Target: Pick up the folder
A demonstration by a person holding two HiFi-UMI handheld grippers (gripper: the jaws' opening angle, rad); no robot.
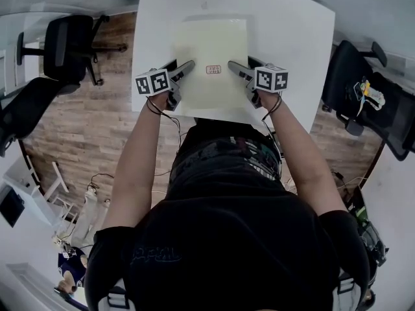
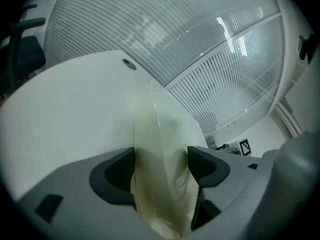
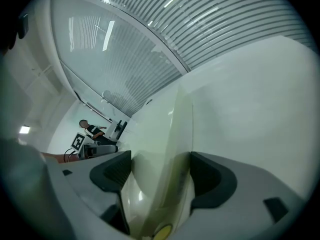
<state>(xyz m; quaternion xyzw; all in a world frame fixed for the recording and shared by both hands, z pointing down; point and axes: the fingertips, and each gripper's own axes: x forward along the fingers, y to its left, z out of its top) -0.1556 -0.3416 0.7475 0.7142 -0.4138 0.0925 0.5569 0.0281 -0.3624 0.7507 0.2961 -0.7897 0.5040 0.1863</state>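
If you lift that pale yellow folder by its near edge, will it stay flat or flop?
Probably floppy: the folder is thin and see-through, and its edge bows between the left gripper's open jaws. Likely light, being so thin. Its glossy skin may slip in a loose grip.

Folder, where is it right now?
In the head view the pale yellow folder lies top-centre on the white table, near its front edge; the open left claw and right claw each straddle one side of it.

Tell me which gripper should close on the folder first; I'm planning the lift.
Neither clearly: left gripper and right gripper both have open jaws straddling the near edge of the folder on the table. Close both.
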